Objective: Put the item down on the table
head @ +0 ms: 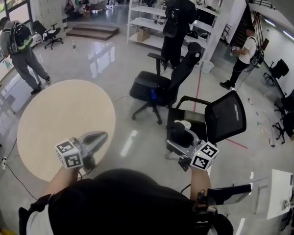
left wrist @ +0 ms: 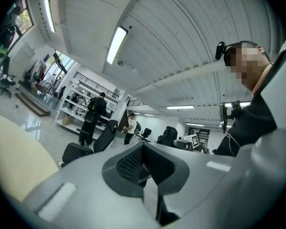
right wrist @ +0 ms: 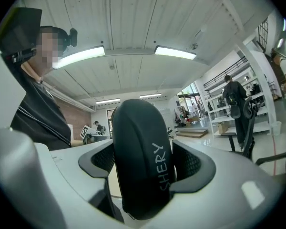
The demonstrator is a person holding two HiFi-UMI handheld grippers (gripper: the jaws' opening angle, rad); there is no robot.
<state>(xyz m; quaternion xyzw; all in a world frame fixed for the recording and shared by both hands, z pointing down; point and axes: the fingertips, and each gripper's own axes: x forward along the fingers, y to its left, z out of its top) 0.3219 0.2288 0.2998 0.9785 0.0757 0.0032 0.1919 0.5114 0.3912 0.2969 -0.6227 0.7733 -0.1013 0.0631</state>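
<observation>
The item is a black rounded case (right wrist: 139, 142) with pale lettering on its side. My right gripper (right wrist: 143, 171) is shut on it, and the case stands upright between the dark pads. In the head view the right gripper (head: 182, 135) holds the case (head: 177, 128) above a black office chair, well to the right of the round beige table (head: 59, 116). My left gripper (head: 101, 137) hovers over the table's near right edge. In the left gripper view its jaws (left wrist: 143, 165) are shut with nothing between them, and the table (left wrist: 12, 159) shows at the left.
Two black office chairs (head: 159, 87) (head: 220, 119) stand right of the table. White shelving (head: 154, 13) is at the back with a person in front of it. Other people stand far left and far right. A white tabletop corner (head: 281, 192) is at lower right.
</observation>
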